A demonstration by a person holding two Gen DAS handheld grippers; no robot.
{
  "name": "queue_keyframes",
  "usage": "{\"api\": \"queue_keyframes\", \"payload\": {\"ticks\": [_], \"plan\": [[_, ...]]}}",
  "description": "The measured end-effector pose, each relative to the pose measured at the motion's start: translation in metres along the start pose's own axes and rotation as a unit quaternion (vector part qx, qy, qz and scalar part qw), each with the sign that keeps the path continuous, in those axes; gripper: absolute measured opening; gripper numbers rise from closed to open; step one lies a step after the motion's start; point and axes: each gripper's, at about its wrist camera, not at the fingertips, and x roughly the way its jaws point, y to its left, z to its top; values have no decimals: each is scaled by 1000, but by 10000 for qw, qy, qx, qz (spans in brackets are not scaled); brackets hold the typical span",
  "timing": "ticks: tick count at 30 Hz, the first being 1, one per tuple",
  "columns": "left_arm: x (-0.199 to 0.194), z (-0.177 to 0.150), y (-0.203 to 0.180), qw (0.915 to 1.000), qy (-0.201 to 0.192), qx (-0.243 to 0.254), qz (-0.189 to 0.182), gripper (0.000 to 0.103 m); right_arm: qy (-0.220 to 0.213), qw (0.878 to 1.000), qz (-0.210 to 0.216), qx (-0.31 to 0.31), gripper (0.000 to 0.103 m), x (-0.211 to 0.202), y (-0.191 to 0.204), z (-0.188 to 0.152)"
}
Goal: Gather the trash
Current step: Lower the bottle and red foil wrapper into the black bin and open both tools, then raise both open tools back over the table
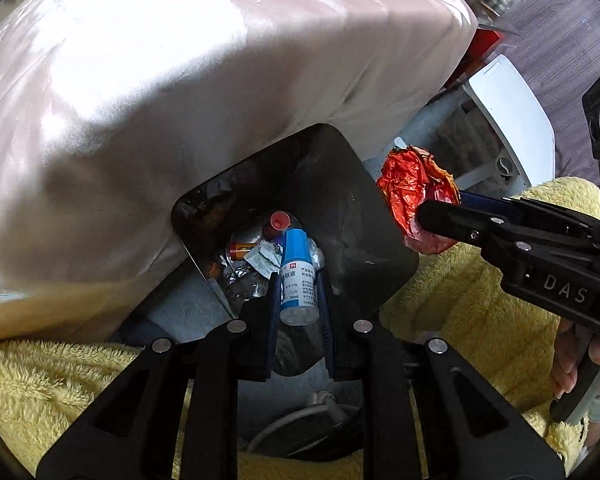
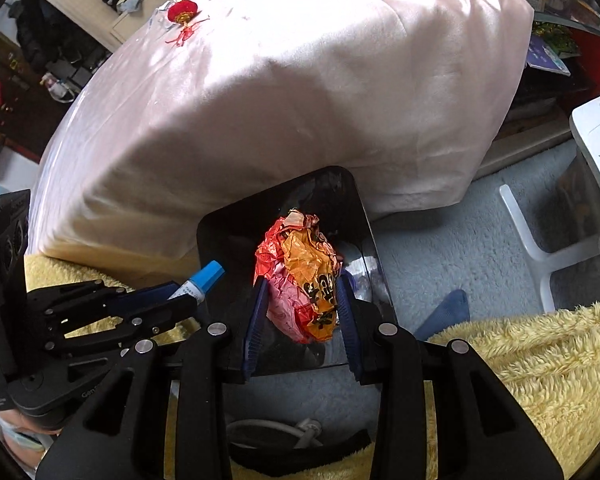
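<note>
Bottle (image 1: 296, 280) in left gripper (image 1: 298, 292), wrapper (image 2: 306, 280) in right gripper (image 2: 303, 312).

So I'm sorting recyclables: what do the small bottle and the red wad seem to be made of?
The small bottle, in the left gripper, looks like smooth white plastic with a glossy printed label and a blue cap. The red wad, in the right gripper, looks like thin crinkled paper or film; its sharp creases suggest paper, but that's uncertain.

- Bin (image 1: 356, 216) mouth open from above; trash lies low inside, w/ room over it.
- Far side blocked by pink-covered table (image 1: 180, 80), cloth touching bin rim.
- Right: white appliance (image 1: 508, 120) near; grey rug strip (image 2: 440, 240) between is passable.
- Near side: yellow fleece (image 1: 480, 312) flanks bin, white cable (image 1: 300, 416) between.
- Left gripper (image 1: 298, 300) and right gripper (image 2: 302, 312) both over bin, close together.
</note>
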Motion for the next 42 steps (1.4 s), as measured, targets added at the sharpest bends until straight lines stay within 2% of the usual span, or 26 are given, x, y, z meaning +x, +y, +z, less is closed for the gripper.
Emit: {"api": "queue_keyframes", "payload": {"ticks": [3,5,7,9,14,16,23,29,35,42], "plan": [[3,6,0,10000,38,-44,-2,17,26,10000,35,33,42,2,-1,3],[5,6,2,10000,51,-49,11,25,21,10000,73,30,44,3,-2,5],[3,6,2,10000,29,-59,43,31,-8,10000,48,37,55,3,-3,6],[0,6,4,10000,-7,-60,76,33,-49,10000,24,81,60,2,-3,9],[-11,10,8,9997,-165,-76,160,40,-116,9998,-57,171,64,-2,-7,18],[-19,12,10,9995,-254,-78,181,42,-181,9995,-50,238,73,-7,-10,21],[-56,29,17,9970,-732,-47,252,45,-647,9975,-28,267,73,-40,-14,39],[-80,55,32,9937,-1047,-76,404,46,-1092,9937,-156,172,73,-62,-12,71],[-93,89,58,9896,-1255,-308,625,48,-1234,9921,-237,-6,73,-60,-4,109],[-84,131,75,9886,-1284,-463,639,48,-1343,9906,-197,-169,73,-46,6,157]]}}
